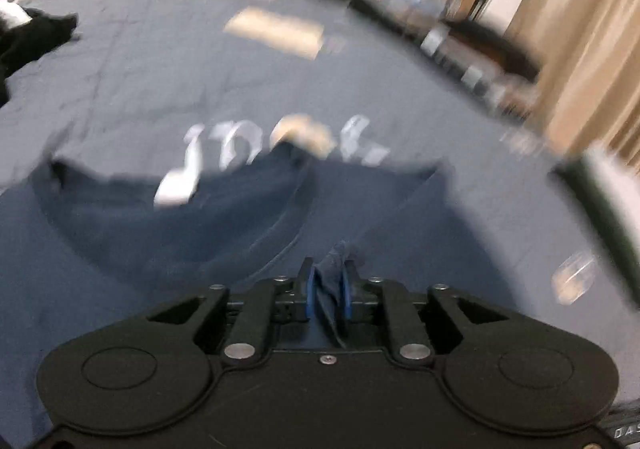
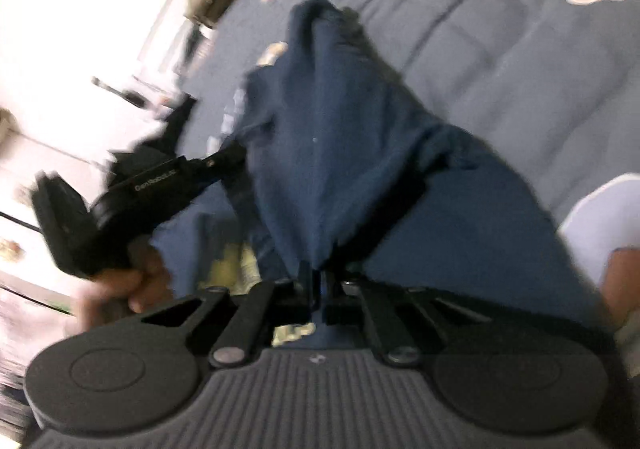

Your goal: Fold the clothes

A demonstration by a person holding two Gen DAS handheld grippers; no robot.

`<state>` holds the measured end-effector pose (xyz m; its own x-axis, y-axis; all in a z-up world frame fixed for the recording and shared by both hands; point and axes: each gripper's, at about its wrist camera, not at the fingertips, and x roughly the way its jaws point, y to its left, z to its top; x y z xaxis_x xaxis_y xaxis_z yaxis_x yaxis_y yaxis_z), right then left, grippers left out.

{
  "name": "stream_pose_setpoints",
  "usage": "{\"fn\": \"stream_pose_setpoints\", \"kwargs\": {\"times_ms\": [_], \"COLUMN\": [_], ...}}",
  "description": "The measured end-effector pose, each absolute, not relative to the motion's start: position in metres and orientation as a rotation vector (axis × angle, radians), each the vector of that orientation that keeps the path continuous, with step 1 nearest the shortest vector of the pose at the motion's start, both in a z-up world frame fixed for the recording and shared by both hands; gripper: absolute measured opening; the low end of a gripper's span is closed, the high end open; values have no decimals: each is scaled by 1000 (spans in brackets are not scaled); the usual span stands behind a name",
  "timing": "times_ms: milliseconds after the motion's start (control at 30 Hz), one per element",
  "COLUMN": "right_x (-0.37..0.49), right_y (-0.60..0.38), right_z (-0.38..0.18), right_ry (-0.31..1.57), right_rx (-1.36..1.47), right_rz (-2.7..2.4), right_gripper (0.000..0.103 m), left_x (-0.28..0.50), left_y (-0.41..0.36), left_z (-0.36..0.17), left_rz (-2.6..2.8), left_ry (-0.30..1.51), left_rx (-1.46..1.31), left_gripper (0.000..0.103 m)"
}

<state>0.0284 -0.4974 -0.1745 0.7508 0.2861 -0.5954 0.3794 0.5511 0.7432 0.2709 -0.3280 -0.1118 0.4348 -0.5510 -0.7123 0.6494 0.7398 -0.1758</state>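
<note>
A dark blue garment point(image 1: 224, 209) with blurred white lettering lies spread on a grey-blue quilted bed cover point(image 1: 160, 69). My left gripper point(image 1: 329, 289) is shut on a bunched fold of that blue cloth, which sticks up between its blue pads. In the right wrist view the same blue garment point(image 2: 340, 153) rises in a draped ridge from my right gripper point(image 2: 316, 289), whose jaws are pressed together on its edge. The left gripper's black body point(image 2: 160, 193), held by a hand, shows at the left of the right wrist view, reaching into the cloth.
A black garment point(image 1: 36, 37) lies at the bed's far left. Beige patches are printed on the cover point(image 1: 276, 31). A cluttered dark shelf point(image 1: 460, 45) and beige curtain point(image 1: 592, 49) stand beyond the bed at the right. A person's white sleeve point(image 2: 600, 217) shows at right.
</note>
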Motion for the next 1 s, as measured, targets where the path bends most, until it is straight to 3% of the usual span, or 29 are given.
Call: {"fn": "stream_pose_setpoints", "kwargs": {"times_ms": [200,267,433,600,667,867,1000], "right_x": [24,25,20,20,17,12,19], "right_y": [-509,-513,-539,-562,-565,-538,-509], "right_z": [-147,-132,-125,-128,-116,-91,-104], "right_ry": [721,727,628,766,742,737,751], "right_rx": [995,939,935,929,852,328,45], "right_rz": [-123,-135,-129,-132,-143,-117,-83], "right_gripper": [10,16,28,28,28,33,35], "left_x": [255,239,188,155,147,166,168], "left_y": [-292,-289,-283,-266,-262,-263,-273], "left_z": [-98,-90,-85,-114,-127,-149,-149], "left_rz": [-690,-759,-927,-849,-818,-776,-773], "left_ry": [759,791,893,1028,1068,1114,1105], "left_rx": [29,-47,-303,-450,-497,-715,-727], "left_gripper": [25,41,59,59,59,59,56]}}
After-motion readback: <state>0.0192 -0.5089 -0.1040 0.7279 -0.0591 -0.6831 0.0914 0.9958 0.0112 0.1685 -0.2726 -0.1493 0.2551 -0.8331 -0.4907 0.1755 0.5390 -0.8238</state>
